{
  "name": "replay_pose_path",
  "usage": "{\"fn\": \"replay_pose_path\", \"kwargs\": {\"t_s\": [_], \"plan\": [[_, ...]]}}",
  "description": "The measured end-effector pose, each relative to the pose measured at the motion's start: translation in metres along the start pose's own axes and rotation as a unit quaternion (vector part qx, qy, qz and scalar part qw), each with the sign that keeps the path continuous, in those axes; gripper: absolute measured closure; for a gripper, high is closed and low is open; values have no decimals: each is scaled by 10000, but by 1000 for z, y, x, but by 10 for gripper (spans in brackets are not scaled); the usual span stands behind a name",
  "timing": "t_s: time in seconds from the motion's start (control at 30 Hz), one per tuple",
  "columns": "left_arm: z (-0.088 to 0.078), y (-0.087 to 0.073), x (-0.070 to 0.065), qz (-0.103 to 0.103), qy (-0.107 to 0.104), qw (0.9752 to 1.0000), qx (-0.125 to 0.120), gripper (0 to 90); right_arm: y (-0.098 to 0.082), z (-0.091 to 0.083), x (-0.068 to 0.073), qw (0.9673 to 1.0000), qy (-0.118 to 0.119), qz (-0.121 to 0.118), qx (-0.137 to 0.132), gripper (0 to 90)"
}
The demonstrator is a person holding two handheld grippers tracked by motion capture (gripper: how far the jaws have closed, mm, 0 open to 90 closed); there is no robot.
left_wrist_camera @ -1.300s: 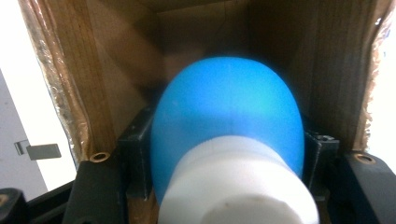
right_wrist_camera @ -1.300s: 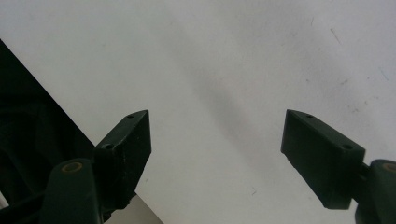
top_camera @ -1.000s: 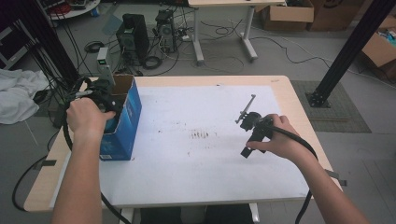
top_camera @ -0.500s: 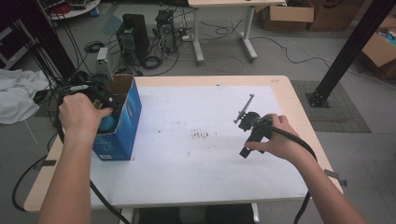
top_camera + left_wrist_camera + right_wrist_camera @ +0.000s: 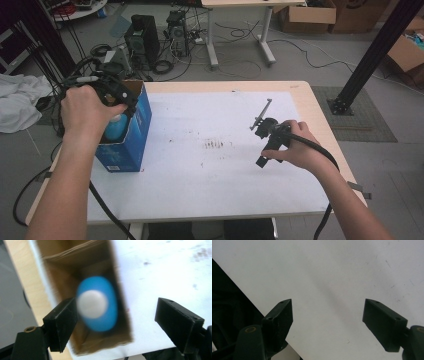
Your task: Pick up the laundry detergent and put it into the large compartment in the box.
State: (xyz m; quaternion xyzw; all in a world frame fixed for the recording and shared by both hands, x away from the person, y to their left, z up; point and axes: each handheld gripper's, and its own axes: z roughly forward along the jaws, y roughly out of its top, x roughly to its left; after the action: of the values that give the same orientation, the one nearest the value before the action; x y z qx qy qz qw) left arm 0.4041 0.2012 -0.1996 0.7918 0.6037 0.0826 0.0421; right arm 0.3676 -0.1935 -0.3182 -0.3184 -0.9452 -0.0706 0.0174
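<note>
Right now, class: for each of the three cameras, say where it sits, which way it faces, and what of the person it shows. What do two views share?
High view: above the person's side, facing forward and down; both forearms, left gripper and right gripper over the table.
Left gripper view: on that gripper, looking into the blue box at a blue bottle; its open jaws.
Right gripper view: facing the white sheet; open jaws.
Shared: box and bottle, high and left gripper views.

You're working in a lab or workshop: computer towers (image 5: 141,37) are sitting on the grey floor (image 5: 320,65) among tangled cables (image 5: 235,55), cardboard boxes (image 5: 407,50) are piling up at the edge, and a black metal frame post (image 5: 372,55) is standing beside your table (image 5: 320,107).
</note>
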Motion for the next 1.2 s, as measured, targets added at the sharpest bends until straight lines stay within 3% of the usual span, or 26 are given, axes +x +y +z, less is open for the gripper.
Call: {"fn": "replay_pose_path", "kwargs": {"t_s": [0.27, 0.4, 0.63, 0.77, 0.9, 1.03, 1.2], "plan": [[4, 8, -42, 594, -104, 9981, -91, 166, -1, 0, 2, 10000, -1, 12, 3, 243], [10, 11, -63, 891, -122, 9959, -96, 161, -2, -1, 2, 10000, 4, -36, 16, 243], [24, 18, -86, 1114, -143, 9937, -40, 157, -3, -9, 1, 10000, -30, -2, -16, 241], [32, 21, -99, 1275, -189, 9917, 2, 157, -4, -12, 2, 10000, 28, -28, -58, 239], [39, 23, -112, 1462, -105, 9892, 98, 157, -5, -14, 1, 10000, 30, -53, -68, 234], [45, 25, -123, 1559, -193, 9876, 77, 157, -6, -14, 1, 10000, 45, -41, -20, 233], [53, 26, -138, 1697, -135, 9853, 115, 156, -9, -14, 1, 10000, 47, -22, -38, 231]]}}
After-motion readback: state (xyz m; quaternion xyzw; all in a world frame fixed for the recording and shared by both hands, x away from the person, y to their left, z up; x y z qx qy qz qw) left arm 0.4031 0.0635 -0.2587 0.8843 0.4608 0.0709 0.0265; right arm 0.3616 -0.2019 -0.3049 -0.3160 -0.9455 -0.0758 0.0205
